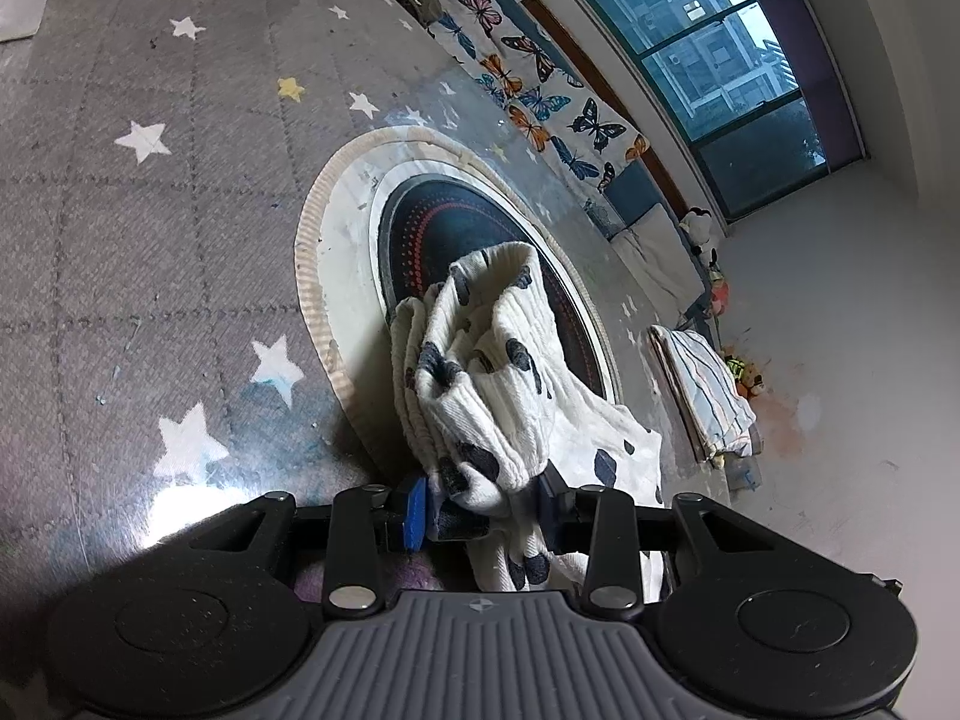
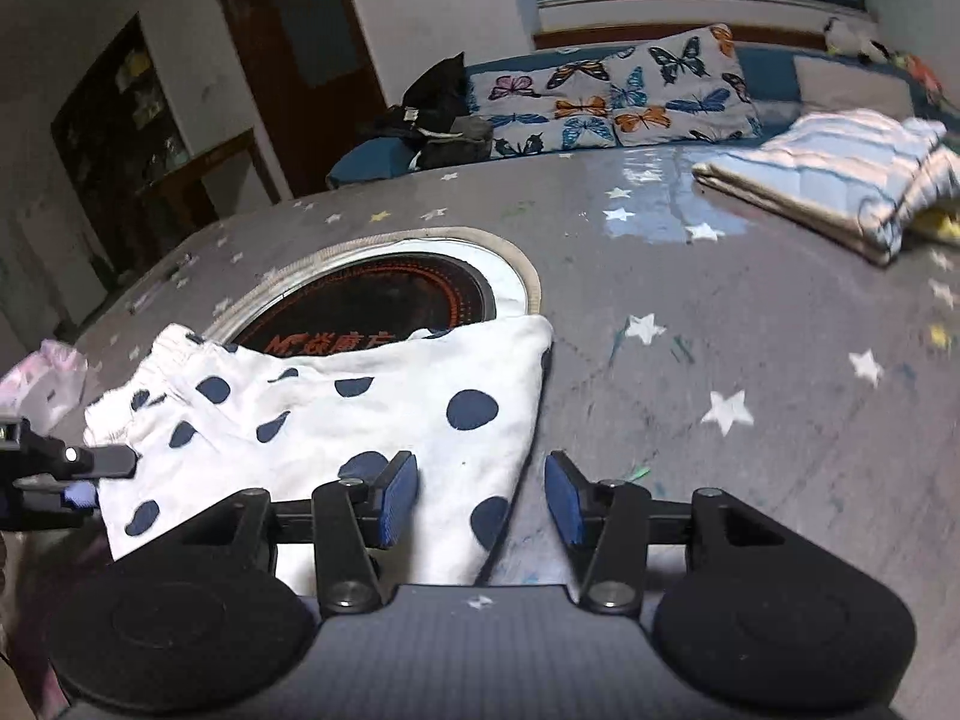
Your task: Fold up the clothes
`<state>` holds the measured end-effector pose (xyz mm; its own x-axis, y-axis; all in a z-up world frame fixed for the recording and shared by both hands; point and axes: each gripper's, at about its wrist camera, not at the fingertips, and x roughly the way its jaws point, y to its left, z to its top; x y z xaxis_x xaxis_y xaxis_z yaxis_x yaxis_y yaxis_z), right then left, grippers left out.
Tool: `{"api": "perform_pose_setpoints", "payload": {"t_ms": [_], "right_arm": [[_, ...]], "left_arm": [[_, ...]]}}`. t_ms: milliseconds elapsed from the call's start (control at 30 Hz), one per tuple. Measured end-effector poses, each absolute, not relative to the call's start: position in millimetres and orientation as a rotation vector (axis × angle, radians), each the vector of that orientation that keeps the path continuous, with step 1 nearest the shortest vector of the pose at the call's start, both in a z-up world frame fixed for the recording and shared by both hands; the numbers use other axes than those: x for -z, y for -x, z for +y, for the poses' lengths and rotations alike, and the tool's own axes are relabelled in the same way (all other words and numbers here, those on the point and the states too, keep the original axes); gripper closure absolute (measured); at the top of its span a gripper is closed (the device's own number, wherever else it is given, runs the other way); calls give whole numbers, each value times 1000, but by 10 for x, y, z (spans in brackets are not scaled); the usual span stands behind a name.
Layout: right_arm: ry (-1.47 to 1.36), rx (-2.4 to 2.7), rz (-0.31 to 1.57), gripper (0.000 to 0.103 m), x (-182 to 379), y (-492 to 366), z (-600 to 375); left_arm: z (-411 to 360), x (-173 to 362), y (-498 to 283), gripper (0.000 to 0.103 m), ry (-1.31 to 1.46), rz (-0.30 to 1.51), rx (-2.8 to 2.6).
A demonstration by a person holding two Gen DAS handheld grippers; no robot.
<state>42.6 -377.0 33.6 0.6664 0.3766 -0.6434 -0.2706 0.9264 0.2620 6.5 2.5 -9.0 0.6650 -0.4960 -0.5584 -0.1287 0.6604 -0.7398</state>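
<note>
Between left gripper (image 1: 483, 507) jaws, spotted shorts (image 1: 480, 372).

L gripper (image 1: 483, 510) fingers clamp bunched polka-dot garment (image 1: 480, 360) over round cooktop (image 1: 456, 228).

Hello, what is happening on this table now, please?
A person is folding a white polka-dot garment on a star-patterned table with two tools. The left hand-held gripper is shut on a bunched part of the cloth and holds it up. The right hand-held gripper is open, over the garment's near edge, holding nothing. A folded striped cloth lies farther away.
</note>
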Motion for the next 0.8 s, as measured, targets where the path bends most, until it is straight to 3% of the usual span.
{"api": "perform_pose_setpoints", "payload": {"t_ms": [133,200,267,467,800], "right_arm": [[-175,-368,750,64,-315,-391,-3724],[-190,-362,746,74,-310,-370,-3705],[-211,-353,736,91,-317,-336,-3700],[-237,-346,692,98,-401,-213,-3763],[-210,-272,620,99,-671,-60,-4134]], "left_arm": [[-3,75,-61,65,826,837,233],[-8,66,-58,65,813,837,230],[-17,54,-56,65,801,836,227],[-100,-99,-60,66,750,809,258],[-707,-390,-291,68,647,789,366]]}}
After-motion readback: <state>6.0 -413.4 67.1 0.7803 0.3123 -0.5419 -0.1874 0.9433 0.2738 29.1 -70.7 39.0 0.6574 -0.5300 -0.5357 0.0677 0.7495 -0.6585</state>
